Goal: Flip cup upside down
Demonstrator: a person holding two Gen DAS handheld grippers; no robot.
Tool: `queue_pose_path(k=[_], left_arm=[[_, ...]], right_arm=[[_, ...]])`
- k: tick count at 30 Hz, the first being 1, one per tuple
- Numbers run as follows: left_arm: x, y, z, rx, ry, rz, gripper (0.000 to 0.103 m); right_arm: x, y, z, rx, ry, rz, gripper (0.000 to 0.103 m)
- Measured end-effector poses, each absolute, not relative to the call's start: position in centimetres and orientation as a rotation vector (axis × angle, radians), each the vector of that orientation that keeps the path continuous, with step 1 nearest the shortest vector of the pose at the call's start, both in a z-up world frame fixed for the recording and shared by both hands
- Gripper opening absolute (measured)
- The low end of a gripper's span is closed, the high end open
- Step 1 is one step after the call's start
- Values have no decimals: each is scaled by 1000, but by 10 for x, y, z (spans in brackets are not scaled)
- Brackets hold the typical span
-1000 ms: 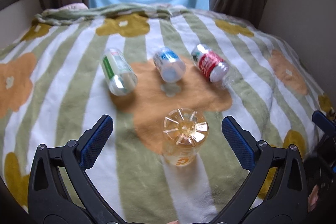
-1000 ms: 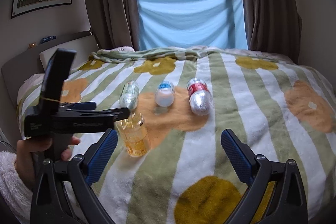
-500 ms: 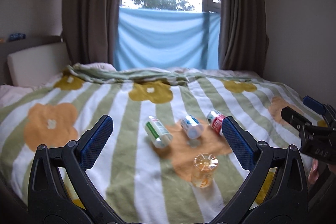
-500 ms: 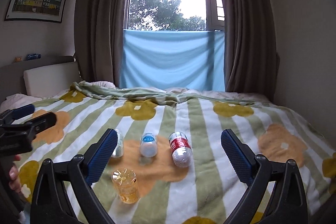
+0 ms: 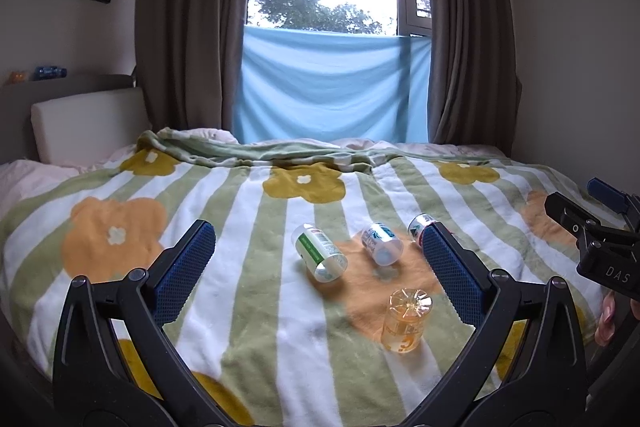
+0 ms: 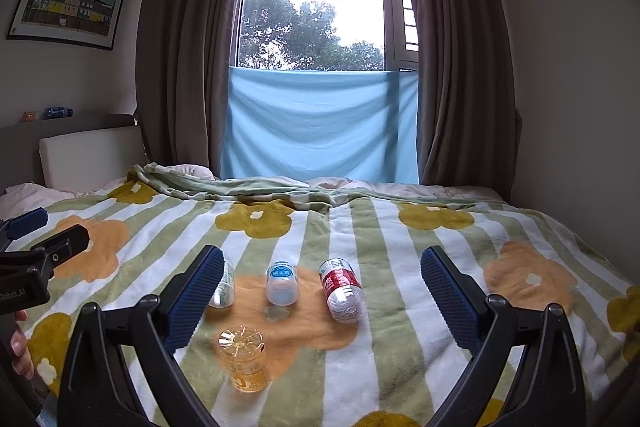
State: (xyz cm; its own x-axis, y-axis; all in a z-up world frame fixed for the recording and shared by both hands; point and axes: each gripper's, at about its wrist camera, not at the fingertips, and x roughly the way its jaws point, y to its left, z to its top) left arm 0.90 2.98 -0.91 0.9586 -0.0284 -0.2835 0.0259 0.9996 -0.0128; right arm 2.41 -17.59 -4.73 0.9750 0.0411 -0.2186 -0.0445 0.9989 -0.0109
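A clear orange cup (image 5: 405,319) stands upside down on the flowered blanket, base up; in the right wrist view the same cup (image 6: 244,357) sits low and left of centre. My left gripper (image 5: 318,271) is open and held back from the cup, which lies below and right of its middle. My right gripper (image 6: 320,301) is open too, with nothing between its fingers. Behind the orange cup three cut bottle cups lie on their sides: green-labelled (image 5: 320,253), blue-labelled (image 5: 382,243) and red-labelled (image 6: 342,289).
The bed's striped blanket (image 6: 400,247) spreads wide on all sides. A headboard (image 5: 86,117) stands at the left, curtains and a window with a blue cloth (image 6: 320,125) at the back. A person's fingers (image 6: 18,347) hold the left gripper's handle.
Both grippers have pulled back and tilted up from the bed, so the cups look smaller and the window shows. The orange cup stays upside down where it stood.
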Motion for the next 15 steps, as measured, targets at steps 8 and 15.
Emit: queue_pose_path(k=[8,15], left_arm=[[8,24,-7,10,281,-38,103],[11,20,-10,13,291,-50,103]], right_arm=[[24,-185,-45,-3,217,30,99],[22,-190,-43,-5,219,20,99]])
